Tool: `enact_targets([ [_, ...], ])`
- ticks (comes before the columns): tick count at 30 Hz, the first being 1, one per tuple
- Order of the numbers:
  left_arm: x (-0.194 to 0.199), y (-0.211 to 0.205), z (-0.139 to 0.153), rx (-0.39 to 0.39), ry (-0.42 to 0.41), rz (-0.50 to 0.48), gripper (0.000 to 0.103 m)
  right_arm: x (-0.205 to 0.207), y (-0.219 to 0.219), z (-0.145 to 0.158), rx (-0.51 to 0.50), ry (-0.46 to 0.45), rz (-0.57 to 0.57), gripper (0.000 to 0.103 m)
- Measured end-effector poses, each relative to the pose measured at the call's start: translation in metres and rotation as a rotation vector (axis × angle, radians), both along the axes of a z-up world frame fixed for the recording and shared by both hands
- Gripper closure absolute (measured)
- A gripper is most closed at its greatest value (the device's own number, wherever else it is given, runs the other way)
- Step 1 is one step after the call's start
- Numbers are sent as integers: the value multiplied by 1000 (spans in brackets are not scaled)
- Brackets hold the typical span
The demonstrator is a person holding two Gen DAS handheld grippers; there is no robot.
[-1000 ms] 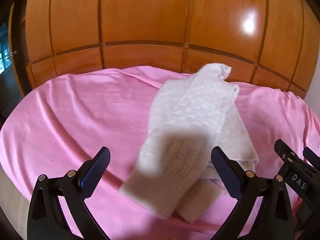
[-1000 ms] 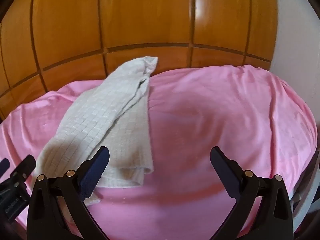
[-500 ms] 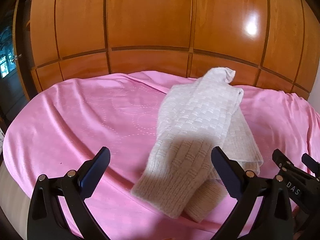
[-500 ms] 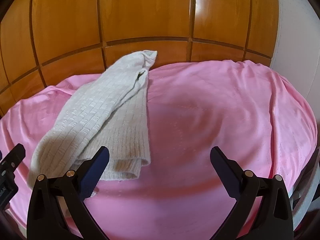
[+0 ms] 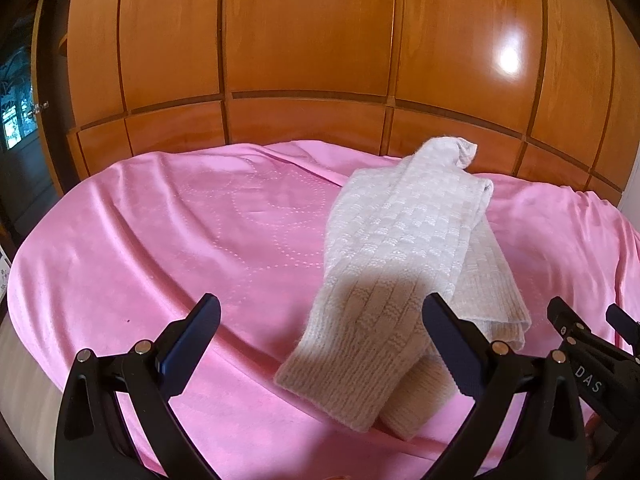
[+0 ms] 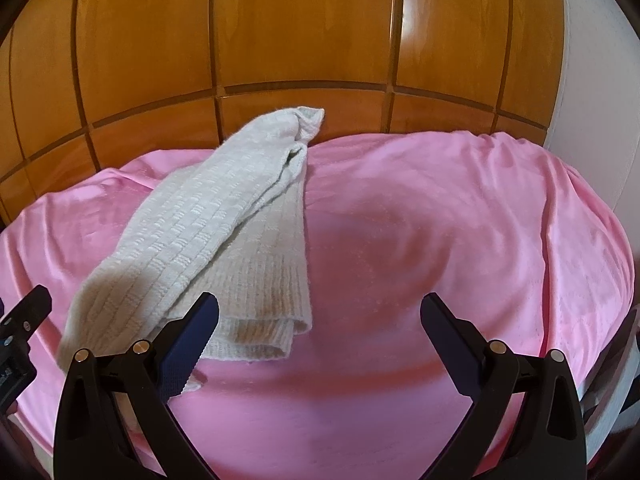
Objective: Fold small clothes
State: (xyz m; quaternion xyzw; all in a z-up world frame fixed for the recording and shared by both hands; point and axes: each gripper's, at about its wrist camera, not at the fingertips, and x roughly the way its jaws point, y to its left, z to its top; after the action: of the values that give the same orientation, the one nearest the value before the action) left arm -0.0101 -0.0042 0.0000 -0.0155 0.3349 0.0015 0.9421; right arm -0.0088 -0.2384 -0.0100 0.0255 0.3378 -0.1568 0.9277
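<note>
A cream knitted garment [image 5: 404, 264] lies folded lengthwise on the pink bedspread [image 5: 192, 232], before glossy wooden wardrobe doors [image 5: 304, 40]. Left gripper [image 5: 320, 344] and right gripper [image 6: 320, 340] hover above it, jaws spread wide, empty

A tall wardrobe [image 5: 304, 40] of glossy orange-brown wood fills the back of the room, its panels split by dark vertical grooves and a horizontal seam low down. A bright spot of light [image 5: 509, 58] glints on one panel. In front lies a bed under a wrinkled pink sheet [image 5: 168, 232]. To the right stands a white wall [image 6: 592, 60]; at far left, a dark doorway [image 5: 20, 120].
</note>
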Motion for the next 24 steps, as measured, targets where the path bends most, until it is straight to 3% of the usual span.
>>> enact_targets([
  [24,2,5,-4,3,12,17,2,3,2,-3,7,15,10,3],
])
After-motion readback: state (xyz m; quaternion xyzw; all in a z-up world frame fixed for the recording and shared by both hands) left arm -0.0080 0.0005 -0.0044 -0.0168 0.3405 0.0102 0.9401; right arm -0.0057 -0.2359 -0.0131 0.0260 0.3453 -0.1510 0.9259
